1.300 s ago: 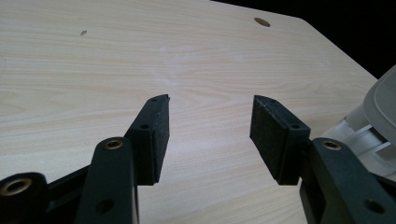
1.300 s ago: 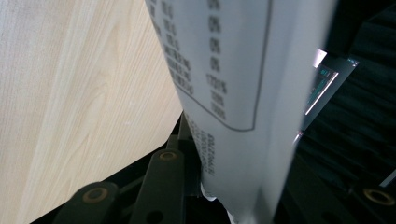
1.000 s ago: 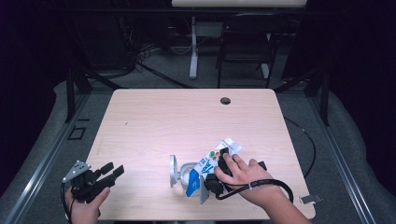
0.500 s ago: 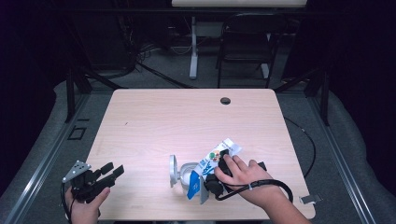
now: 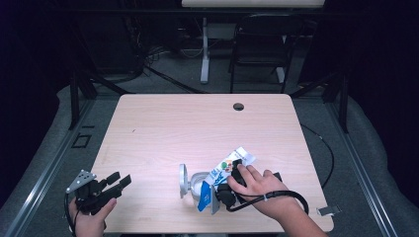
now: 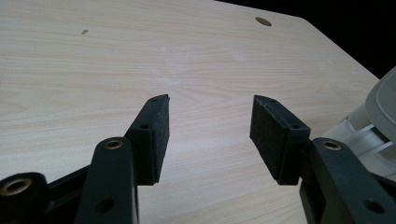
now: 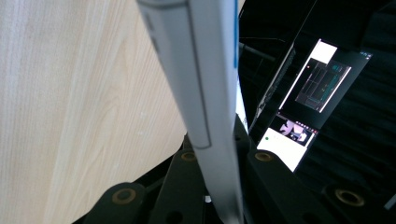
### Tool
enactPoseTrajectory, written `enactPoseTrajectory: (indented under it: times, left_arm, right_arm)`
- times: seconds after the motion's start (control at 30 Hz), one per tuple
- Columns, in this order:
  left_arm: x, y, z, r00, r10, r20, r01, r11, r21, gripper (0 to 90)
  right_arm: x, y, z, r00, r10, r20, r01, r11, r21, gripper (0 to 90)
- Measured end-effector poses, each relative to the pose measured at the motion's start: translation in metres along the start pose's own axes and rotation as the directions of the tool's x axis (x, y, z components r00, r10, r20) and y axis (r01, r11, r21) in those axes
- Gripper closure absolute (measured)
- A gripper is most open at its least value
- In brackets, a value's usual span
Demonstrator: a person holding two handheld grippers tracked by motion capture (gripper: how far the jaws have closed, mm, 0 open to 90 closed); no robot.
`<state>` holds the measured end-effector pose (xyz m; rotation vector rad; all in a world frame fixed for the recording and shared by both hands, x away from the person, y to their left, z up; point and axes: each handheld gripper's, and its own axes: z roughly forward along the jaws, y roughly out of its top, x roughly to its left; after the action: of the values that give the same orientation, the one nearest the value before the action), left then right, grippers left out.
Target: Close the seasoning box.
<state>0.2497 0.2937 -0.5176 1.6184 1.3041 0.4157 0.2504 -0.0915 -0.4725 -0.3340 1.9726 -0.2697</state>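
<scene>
Right fingers [image 7: 219, 140] clamped on flat pouch [image 7: 205, 93]

Right gripper [image 5: 225, 195] jaws hidden under the hand, pouch [image 5: 223, 170] print too small — grey container [image 6: 378, 116] cut off

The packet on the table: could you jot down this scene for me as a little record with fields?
Table: light wood, small round hole near the far edge
Packet: flat, white with blue print, pinched edge-on
Right gripper: jaws have just been closing, now shut on the packet
Clear tub: beside the packet, lid standing at its left
Left gripper: jaws open, nothing between them, near the table's front left corner
</scene>
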Motion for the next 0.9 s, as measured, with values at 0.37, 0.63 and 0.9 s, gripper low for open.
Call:
enactPoseTrajectory:
  times: [0.37, 0.63, 0.9]
  left_arm:
    - [0.0001, -0.0002, 0.0003, 1.0000, -0.001, -0.001, 0.001, 1.0000, 0.000, 48.1]
    - [0.0001, -0.0004, 0.0007, 1.0000, -0.001, -0.001, 0.001, 1.0000, 0.001, 48.0]
    - [0.0002, -0.0006, 0.0007, 1.0000, -0.002, -0.001, 0.002, 1.0000, 0.002, 48.0]
  right_arm:
    - [0.0012, -0.0016, 0.0011, 0.9983, 0.053, -0.025, -0.053, 0.9982, -0.026, 89.0]
    - [0.0025, -0.0029, 0.0019, 0.9966, 0.074, -0.035, -0.075, 0.9966, -0.033, 89.1]
    - [0.0033, -0.0043, 0.0026, 0.9929, 0.107, -0.052, -0.109, 0.9932, -0.039, 89.3]
